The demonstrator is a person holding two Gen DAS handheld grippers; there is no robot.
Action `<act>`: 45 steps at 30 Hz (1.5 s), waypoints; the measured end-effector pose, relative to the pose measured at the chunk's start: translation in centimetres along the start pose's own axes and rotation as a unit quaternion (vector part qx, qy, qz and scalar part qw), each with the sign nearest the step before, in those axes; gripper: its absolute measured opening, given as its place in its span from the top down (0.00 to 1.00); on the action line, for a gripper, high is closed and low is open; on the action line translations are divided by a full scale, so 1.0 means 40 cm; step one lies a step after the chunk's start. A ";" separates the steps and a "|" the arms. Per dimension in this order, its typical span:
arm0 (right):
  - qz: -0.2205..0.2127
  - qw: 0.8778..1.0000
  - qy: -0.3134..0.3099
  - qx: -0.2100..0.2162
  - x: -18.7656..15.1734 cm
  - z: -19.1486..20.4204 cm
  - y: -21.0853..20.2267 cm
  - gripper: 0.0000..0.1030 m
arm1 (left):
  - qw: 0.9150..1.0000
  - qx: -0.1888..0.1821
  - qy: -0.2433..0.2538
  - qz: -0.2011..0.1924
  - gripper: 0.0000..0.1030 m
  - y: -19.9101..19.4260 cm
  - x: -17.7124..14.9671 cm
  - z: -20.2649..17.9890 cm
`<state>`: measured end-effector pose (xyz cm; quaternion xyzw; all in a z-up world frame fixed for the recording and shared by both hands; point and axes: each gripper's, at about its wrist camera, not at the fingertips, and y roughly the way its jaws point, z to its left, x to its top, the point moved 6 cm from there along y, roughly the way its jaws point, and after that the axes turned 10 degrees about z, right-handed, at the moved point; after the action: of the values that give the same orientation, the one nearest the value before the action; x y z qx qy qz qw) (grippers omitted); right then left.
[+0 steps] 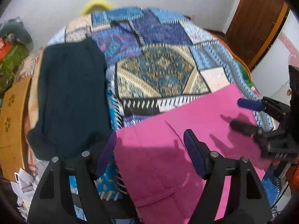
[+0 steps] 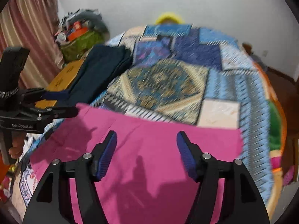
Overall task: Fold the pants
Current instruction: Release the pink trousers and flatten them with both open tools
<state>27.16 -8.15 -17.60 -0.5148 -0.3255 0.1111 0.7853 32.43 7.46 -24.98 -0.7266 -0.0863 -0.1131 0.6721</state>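
A patchwork bedspread (image 1: 158, 71) in blues, golds and creams is covering the bed and filling most of both views. On it, the pink pants (image 1: 177, 149) are lying flat toward six o'clock in the left wrist view, spreading up toward three o'clock, with a seam and a pocket flap showing; in the right wrist view the same pink pants (image 2: 149, 149) are stretching across the lower half of the picture. A dark folded garment (image 1: 71, 97) is lying at nine o'clock in the left wrist view, just beside the pink cloth, and it is sitting near ten o'clock in the right wrist view.

The left gripper (image 1: 149, 156) is hanging over the left edge of the pants with its jaws standing wide apart and nothing between them. The right gripper (image 2: 146, 155) is hovering above the middle of the pink cloth, jaws likewise spread and empty. Each gripper is showing in the other's view, at the picture's edge, over the pants.
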 end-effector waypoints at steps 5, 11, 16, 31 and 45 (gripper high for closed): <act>0.083 0.996 -0.005 0.037 -0.053 0.044 0.107 0.38 | 0.998 0.002 0.010 0.055 0.28 0.076 -0.036 -0.005; 0.123 0.992 -0.004 0.041 -0.108 0.046 0.148 0.28 | 0.997 0.016 0.043 0.065 0.25 0.088 -0.078 -0.025; 0.125 0.992 0.000 0.036 -0.150 0.027 0.111 0.27 | 0.996 0.025 0.056 0.062 0.24 0.070 -0.106 -0.031; 0.089 0.994 0.057 0.000 -0.296 -0.044 -0.007 0.22 | 0.999 0.032 0.032 0.030 0.18 -0.029 -0.223 -0.013; 0.048 0.996 0.049 -0.053 -0.305 -0.037 -0.083 0.21 | 0.998 0.004 -0.060 -0.021 0.18 -0.160 -0.287 0.027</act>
<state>18.24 -16.92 -19.87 -0.5755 -0.2671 0.1063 0.7656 19.68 9.36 -22.15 -0.7272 -0.1420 -0.0825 0.6664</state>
